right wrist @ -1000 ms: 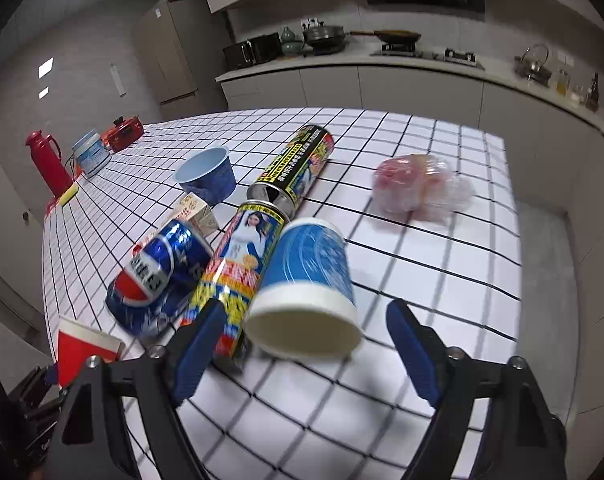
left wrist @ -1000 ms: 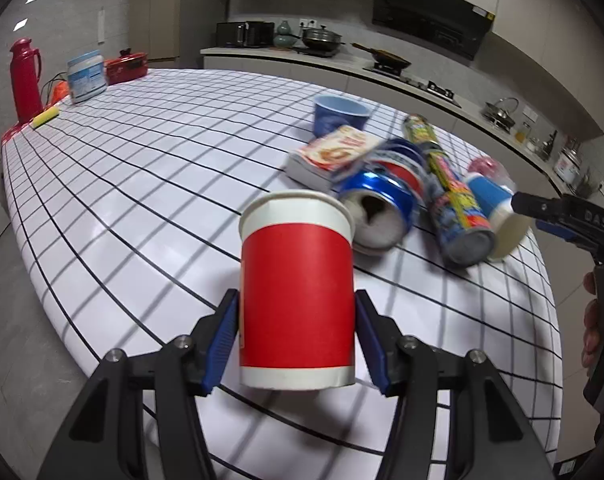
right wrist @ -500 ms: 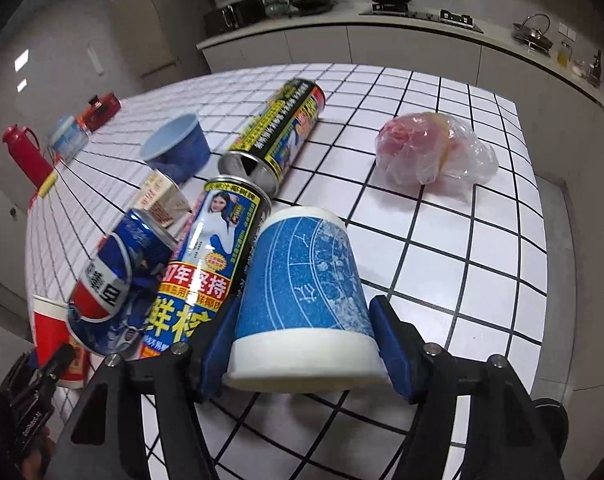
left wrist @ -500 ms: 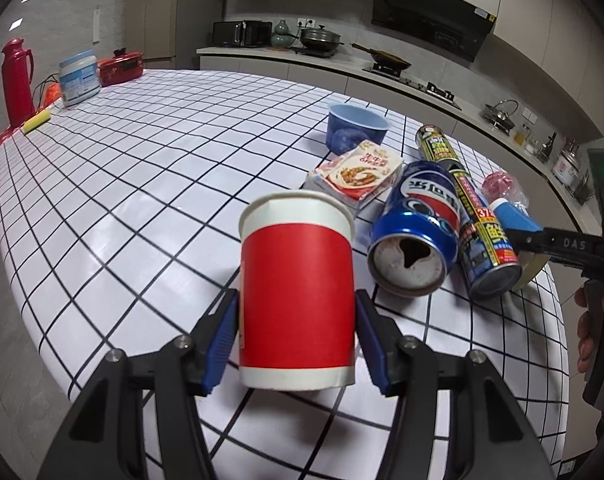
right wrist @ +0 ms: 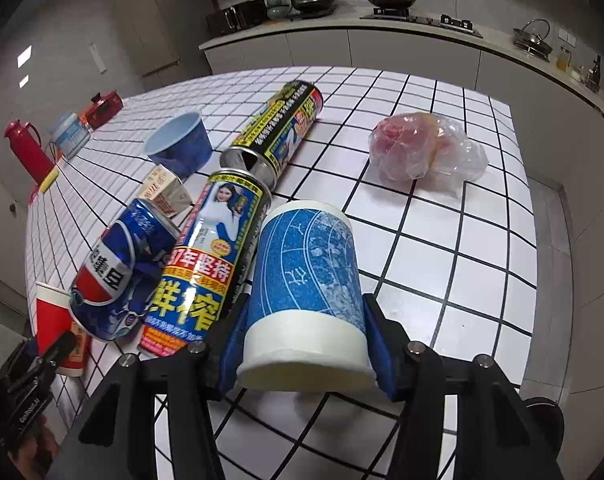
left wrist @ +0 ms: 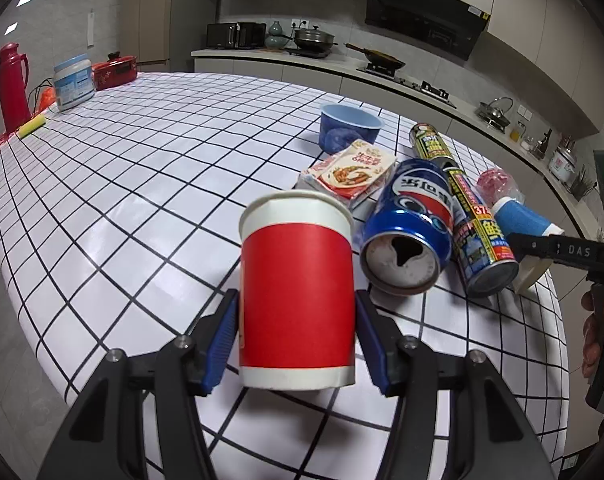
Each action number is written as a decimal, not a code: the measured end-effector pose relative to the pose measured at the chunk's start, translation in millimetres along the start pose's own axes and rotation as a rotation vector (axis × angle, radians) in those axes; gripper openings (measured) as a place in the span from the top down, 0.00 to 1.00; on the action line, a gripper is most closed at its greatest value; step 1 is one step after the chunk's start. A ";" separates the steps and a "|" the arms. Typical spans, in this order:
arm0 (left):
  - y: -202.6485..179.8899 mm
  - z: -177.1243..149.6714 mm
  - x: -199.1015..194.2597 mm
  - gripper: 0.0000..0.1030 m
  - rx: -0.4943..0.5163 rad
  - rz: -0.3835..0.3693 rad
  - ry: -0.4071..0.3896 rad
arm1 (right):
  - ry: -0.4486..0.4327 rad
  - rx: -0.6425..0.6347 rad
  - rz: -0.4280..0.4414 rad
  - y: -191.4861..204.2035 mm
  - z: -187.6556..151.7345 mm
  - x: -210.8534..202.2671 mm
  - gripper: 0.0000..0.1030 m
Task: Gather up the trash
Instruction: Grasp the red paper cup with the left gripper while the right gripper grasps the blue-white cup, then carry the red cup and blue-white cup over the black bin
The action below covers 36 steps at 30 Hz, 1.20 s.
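In the left wrist view, the left hand-held gripper (left wrist: 297, 338) holds the red paper cup (left wrist: 296, 296) between its blue pads, above the near edge of the tabletop (left wrist: 142, 184). A blue can (left wrist: 407, 232) lies just beside the cup.

In the right wrist view, the right hand-held gripper (right wrist: 303, 346) is closing, and its pads are already on the blue paper cup (right wrist: 305, 292), which lies on its side beside a tall yellow can (right wrist: 206, 264).
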State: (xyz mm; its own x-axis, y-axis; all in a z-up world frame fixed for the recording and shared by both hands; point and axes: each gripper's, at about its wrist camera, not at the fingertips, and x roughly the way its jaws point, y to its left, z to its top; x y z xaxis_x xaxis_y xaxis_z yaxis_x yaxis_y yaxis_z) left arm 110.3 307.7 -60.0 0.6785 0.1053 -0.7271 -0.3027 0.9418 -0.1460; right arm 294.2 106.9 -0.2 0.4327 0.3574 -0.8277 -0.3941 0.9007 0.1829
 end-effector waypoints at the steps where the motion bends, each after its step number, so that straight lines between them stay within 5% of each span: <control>1: -0.6 -0.7 -1.5 0.44 0.000 0.000 -0.001 | -0.002 -0.001 0.001 -0.2 -1.4 -2.2 0.46; 18: -31.9 -13.8 -37.1 0.44 0.021 -0.020 -0.041 | -0.076 0.023 0.006 -22.4 -35.8 -62.0 0.46; 36: -118.9 -35.3 -64.5 0.44 0.103 -0.088 -0.059 | -0.112 0.070 -0.031 -87.8 -98.2 -131.2 0.46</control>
State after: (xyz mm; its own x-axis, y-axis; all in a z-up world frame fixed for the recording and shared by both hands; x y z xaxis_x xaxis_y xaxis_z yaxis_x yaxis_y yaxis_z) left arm 78.9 177.6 -19.5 0.7382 0.0361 -0.6736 -0.1716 0.9757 -0.1359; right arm 192.5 -43.4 40.2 0.5330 0.3513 -0.7697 -0.3233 0.9253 0.1984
